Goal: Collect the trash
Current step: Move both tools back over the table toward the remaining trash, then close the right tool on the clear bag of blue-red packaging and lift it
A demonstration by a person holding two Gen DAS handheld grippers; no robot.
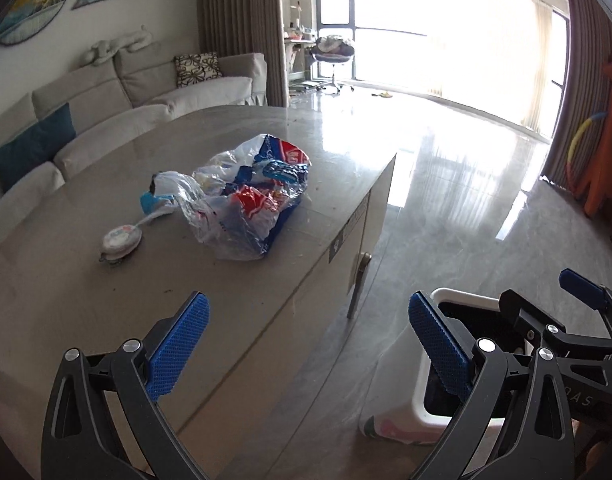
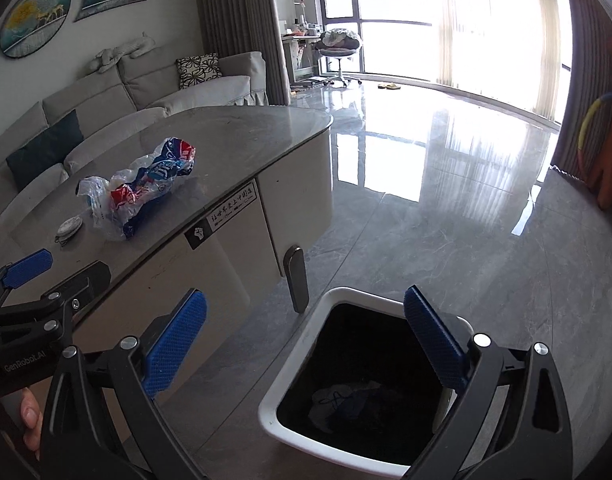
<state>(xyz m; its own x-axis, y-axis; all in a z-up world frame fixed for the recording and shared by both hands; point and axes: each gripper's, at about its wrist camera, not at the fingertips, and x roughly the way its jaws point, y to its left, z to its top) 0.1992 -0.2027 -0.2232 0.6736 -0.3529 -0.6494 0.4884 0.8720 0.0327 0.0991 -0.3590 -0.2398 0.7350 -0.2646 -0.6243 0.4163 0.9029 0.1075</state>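
Note:
A crumpled clear plastic bag with red and blue wrappers (image 1: pixel 249 196) lies on the grey table (image 1: pixel 105 304); it also shows in the right wrist view (image 2: pixel 141 188). A small round white packet (image 1: pixel 119 240) lies left of it, touching a blue and white scrap (image 1: pixel 155 202). My left gripper (image 1: pixel 310 348) is open and empty over the table's near edge. My right gripper (image 2: pixel 306 344) is open and empty above a white trash bin (image 2: pixel 289 376) on the floor, which holds some dark crumpled trash (image 2: pixel 346 400).
The bin (image 1: pixel 402 400) stands right of the table's cabinet side (image 2: pixel 225 264). A grey sofa (image 1: pixel 105 92) runs behind the table. Glossy grey floor (image 2: pixel 446 220) stretches to bright windows. An orange toy and hoop (image 1: pixel 598 152) stand at the right.

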